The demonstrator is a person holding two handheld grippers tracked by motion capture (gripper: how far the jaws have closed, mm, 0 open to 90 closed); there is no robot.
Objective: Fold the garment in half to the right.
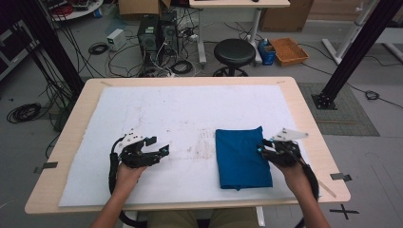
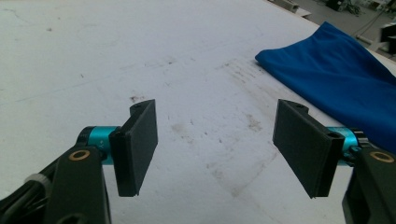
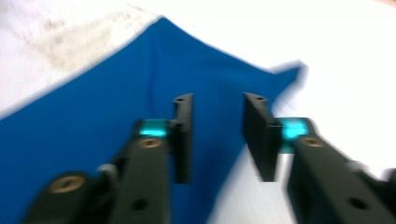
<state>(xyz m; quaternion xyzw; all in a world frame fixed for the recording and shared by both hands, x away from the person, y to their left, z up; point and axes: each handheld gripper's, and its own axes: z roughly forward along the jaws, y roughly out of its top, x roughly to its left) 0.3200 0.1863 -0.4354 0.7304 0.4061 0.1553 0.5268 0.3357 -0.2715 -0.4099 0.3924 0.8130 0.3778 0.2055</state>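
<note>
A folded blue cloth lies flat on the white sheet that covers the table, right of centre. My right gripper sits at the cloth's right edge. In the right gripper view its jaws stand a narrow gap apart, hovering over the cloth's edge, and nothing is pinched between the pads. My left gripper rests low over the bare sheet, well left of the cloth. Its jaws are wide open and empty, and the cloth lies farther off at the upper right of the left gripper view.
Faint brown smudges mark the sheet between the grippers. The wooden table rim borders the sheet on all sides. Beyond the far edge stand a black stool, computer towers with cables, and an orange tray.
</note>
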